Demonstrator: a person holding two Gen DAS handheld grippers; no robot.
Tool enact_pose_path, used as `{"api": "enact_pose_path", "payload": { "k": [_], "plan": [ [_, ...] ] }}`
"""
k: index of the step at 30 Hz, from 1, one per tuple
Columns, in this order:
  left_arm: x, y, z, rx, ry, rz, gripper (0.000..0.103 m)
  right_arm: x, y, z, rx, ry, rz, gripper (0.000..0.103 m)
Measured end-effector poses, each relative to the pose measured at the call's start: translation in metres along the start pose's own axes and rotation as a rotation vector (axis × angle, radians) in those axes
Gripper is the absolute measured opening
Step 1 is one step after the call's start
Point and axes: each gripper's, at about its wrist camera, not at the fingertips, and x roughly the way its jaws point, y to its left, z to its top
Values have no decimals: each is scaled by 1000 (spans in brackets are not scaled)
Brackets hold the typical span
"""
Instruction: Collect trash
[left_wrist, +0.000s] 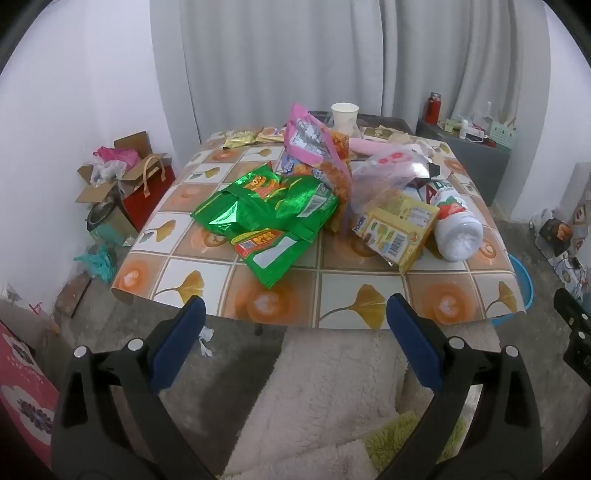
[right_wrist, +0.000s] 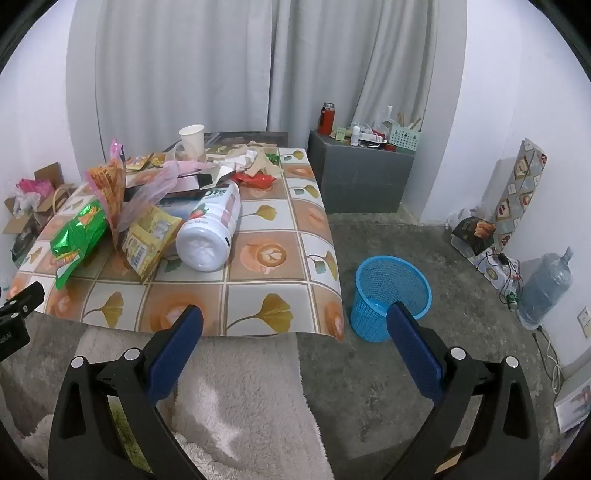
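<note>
A low table (left_wrist: 332, 302) with a tile-pattern cloth holds a heap of trash: green snack bags (left_wrist: 266, 218), a pink and orange bag (left_wrist: 314, 155), a yellow box (left_wrist: 399, 229), a white bottle (left_wrist: 454, 229) on its side, a paper cup (left_wrist: 344, 114). The right wrist view shows the same table (right_wrist: 258, 295), bottle (right_wrist: 210, 232), yellow box (right_wrist: 147, 236), green bags (right_wrist: 79, 232) and a blue mesh bin (right_wrist: 389, 295) on the floor right of the table. My left gripper (left_wrist: 295, 317) is open and empty before the table's front edge. My right gripper (right_wrist: 295, 325) is open and empty too.
A fluffy rug (right_wrist: 240, 406) lies in front of the table. Cardboard boxes and a red bag (left_wrist: 125, 184) stand on the floor at the left. A grey cabinet (right_wrist: 362, 181) with small items stands behind, a water jug (right_wrist: 546, 288) at the right wall.
</note>
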Motion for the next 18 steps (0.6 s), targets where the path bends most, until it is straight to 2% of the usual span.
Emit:
{"api": "enact_pose_path", "payload": {
  "k": [18],
  "plan": [
    [0,0,0,-1,-1,-1,94,-1,0,0,1,1,1,97]
  ]
}}
